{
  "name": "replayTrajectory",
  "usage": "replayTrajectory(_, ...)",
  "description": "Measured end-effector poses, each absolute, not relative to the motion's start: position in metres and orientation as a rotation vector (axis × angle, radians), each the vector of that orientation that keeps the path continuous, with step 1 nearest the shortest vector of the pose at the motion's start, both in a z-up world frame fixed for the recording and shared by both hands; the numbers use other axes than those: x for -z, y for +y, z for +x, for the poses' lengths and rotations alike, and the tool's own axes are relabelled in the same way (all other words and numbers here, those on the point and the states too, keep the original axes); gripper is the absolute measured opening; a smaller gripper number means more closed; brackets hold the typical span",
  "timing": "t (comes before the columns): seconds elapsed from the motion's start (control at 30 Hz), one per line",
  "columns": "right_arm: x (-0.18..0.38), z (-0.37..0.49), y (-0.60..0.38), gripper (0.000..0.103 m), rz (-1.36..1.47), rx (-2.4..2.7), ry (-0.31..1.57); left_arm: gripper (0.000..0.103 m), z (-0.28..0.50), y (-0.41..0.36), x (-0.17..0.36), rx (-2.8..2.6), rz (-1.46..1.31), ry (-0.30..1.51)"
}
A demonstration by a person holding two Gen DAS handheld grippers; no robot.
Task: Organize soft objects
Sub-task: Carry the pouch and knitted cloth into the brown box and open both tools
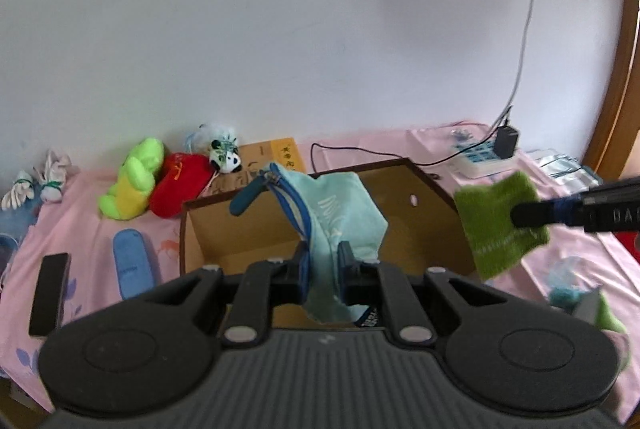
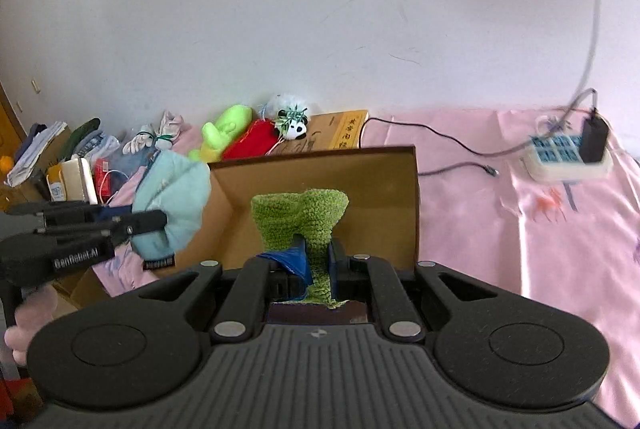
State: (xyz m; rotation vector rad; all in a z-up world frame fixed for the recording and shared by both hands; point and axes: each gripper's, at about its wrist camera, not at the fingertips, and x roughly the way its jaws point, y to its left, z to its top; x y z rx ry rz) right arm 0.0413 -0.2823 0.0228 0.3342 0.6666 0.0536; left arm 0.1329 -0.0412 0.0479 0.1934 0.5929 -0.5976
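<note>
My left gripper (image 1: 322,265) is shut on a light blue cloth pouch (image 1: 344,213) with a blue zipper, held above the open cardboard box (image 1: 240,229). My right gripper (image 2: 318,261) is shut on a green knitted piece (image 2: 304,217), also over the box (image 2: 384,189). In the left wrist view the green knit (image 1: 496,225) hangs at the box's right edge, pinched by the right gripper's fingers (image 1: 532,215). In the right wrist view the pouch (image 2: 172,205) hangs at the box's left side.
Against the wall lie a green and yellow plush (image 1: 132,181), a red plush (image 1: 180,185) and a small panda toy (image 1: 226,155). A power strip (image 2: 568,157) with a black charger and cable sits at the right on the pink sheet (image 2: 500,229). Clutter is piled at the far left (image 2: 68,165).
</note>
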Motion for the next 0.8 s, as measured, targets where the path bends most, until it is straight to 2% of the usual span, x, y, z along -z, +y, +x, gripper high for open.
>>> replayTrajectory(0.6,0.05,0.166,-0.306,0.0,0.265,-0.075,0.863,0.013,0.242,-0.084,0.023,0.452,0.277,0.805)
replayTrajectory(0.67,0.058,0.176,-0.308,0.0,0.27,-0.06,0.876,0.021,0.251,-0.086,0.03,0.43,0.286,0.827)
replayTrajectory(0.7,0.061,0.18,-0.31,0.0,0.274,-0.054,0.88,0.029,0.255,-0.087,0.033,0.417,0.29,0.835)
replayTrajectory(0.73,0.065,0.184,-0.311,0.0,0.273,-0.036,0.886,0.042,0.258,-0.087,0.036,0.407,0.292,0.839)
replayTrajectory(0.8,0.067,0.189,-0.312,0.0,0.258,-0.018,0.901,0.054,0.263,-0.086,0.039,0.384,0.292,0.839)
